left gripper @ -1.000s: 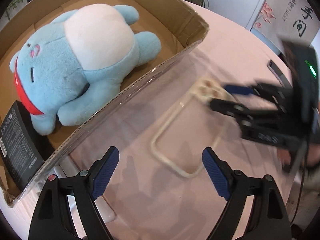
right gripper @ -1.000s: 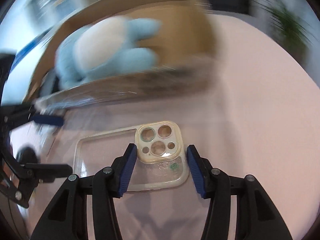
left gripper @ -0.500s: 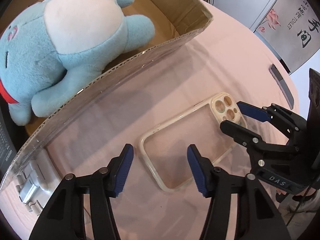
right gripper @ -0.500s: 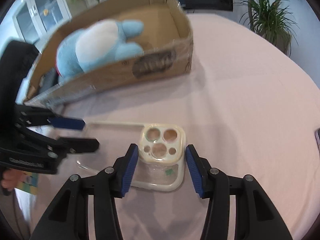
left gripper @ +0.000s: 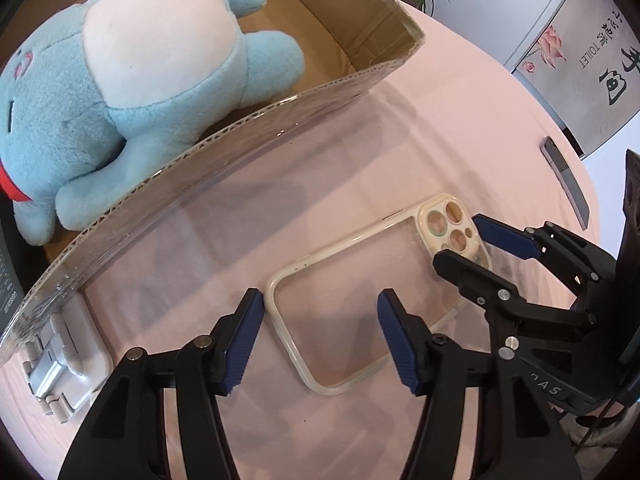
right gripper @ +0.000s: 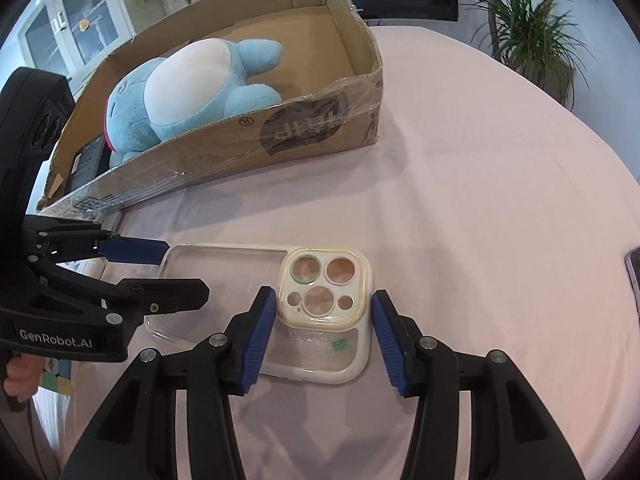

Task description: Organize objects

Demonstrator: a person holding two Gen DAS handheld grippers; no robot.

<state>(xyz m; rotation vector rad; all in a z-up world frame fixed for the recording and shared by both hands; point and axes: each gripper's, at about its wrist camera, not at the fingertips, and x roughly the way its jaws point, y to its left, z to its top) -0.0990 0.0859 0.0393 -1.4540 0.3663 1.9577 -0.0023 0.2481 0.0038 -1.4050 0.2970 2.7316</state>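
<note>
A clear phone case with a cream rim (left gripper: 344,300) (right gripper: 320,320) lies flat on the pink tablecloth. My left gripper (left gripper: 320,336) is open, its fingers straddling the case's plain end. My right gripper (right gripper: 324,336) is open around the camera-hole end; it also shows in the left wrist view (left gripper: 476,244). Neither grips the case. The left gripper shows in the right wrist view (right gripper: 172,268). A cardboard box (right gripper: 320,128) (left gripper: 248,120) behind holds a blue plush toy (left gripper: 132,72) (right gripper: 192,84).
A black carton (right gripper: 86,160) stands in the box's left end. A white hinged part (left gripper: 60,360) lies beside the box. A dark phone (left gripper: 564,180) lies near the table's far edge. Potted plants (right gripper: 532,40) stand beyond the table.
Both grippers have closed in on the phone case, one at each end. My left gripper's jaws have narrowed. The right view is now steady rather than blurred.
</note>
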